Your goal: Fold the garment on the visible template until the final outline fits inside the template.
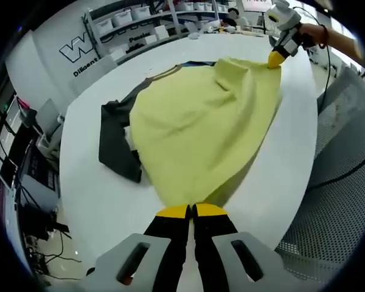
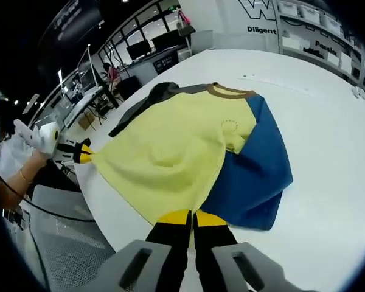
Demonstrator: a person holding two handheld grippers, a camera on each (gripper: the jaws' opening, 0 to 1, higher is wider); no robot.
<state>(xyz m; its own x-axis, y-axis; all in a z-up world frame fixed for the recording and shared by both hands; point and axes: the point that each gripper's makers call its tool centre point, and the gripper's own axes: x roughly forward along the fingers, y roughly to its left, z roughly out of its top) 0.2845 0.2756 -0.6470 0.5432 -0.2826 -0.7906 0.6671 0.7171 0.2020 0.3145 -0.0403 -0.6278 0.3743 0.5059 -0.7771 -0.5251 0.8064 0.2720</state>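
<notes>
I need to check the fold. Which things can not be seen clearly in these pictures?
- Template: none can be made out in either view; the shirt may cover it.
- Blue sleeve: in the left gripper view the yellow body hides it.
- Print on chest: too small to read.
- Shelf bins: contents too small.

"Diligent" on back wall; big "W" above

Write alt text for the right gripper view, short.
A yellow cloth T-shirt with a brown collar, one blue sleeve and one dark grey sleeve lies on a white table, its hem corner pinched by the right gripper with yellow-tipped black fingers at bottom centre. The left gripper, held by a hand, grips the opposite corner.
</notes>
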